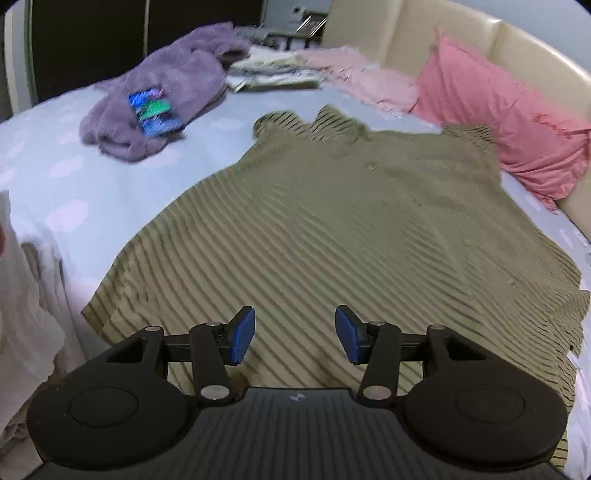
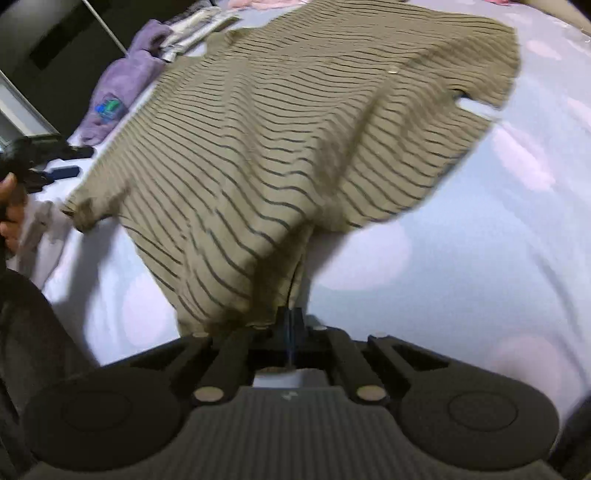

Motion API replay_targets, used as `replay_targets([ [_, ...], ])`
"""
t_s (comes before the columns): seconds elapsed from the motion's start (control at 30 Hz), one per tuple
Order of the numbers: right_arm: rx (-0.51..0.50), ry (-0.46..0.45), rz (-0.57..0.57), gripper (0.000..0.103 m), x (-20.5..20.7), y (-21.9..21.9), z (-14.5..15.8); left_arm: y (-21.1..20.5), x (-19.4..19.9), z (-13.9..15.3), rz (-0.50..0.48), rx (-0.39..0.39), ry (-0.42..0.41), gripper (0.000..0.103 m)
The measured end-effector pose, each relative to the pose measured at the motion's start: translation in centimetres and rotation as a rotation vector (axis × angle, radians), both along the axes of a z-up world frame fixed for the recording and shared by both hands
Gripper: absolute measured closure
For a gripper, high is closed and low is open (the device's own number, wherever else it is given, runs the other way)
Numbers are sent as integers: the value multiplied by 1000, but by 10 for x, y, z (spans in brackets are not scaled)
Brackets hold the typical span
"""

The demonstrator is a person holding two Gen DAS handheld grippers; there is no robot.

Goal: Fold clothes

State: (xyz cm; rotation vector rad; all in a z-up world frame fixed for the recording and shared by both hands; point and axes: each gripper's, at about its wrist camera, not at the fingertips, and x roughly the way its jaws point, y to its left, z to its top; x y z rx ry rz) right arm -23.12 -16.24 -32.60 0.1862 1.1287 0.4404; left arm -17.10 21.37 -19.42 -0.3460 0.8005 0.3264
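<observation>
While the olive-green shirt with thin dark stripes (image 1: 332, 229) lies spread over the pale blue bedsheet with faint pink blotches (image 1: 74, 192), the two grippers stand differently.

Left gripper (image 1: 294, 334): jaws apart, blue pads (image 1: 242, 336) hovering over the shirt's near hem, nothing between them — released, not gripping.

Right gripper (image 2: 290, 325): jaws clenched on a corner of the shirt; in the right wrist view the fabric runs from the closed tips up and away in a lifted, draped fold, clear of the sheet just beside the tips. The rest of the shirt lies flat on the bed beyond.

Relative to the shirt:
- fluffy purple garment (image 1: 155, 107) lies on the sheet beyond the shirt's left edge, well apart, with a blurred blue-green patch (image 1: 155, 110) on it
- folded pale grey-white clothes (image 1: 266, 70) sit beyond its far left corner
- light pink cloth (image 1: 365, 79) lies beyond its far edge
- salmon-pink pillow (image 1: 498, 122) sits at its far right corner, leaning on the cream padded headboard (image 1: 406, 33)
- in the right wrist view, a person's hand (image 2: 9, 206) holding the other black gripper shows near the shirt's left corner — partly cut off at the picture's edge

Both views are motion-blurred; the shirt's neckline is hard to make out.
</observation>
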Motion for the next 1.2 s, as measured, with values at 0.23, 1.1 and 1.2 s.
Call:
replay_targets([
  [0.23,-6,46,-55,93,-14,-17,14,-135,11,15,-466,-46,97,57],
  [1.1,90,-50,-180,69,-7,-45,9,-229,3,-21,-770,-286,156,103],
  [1.2,76,-50,-189,68,-2,-45,7,-238,7,-63,-769,-205,382,103],
])
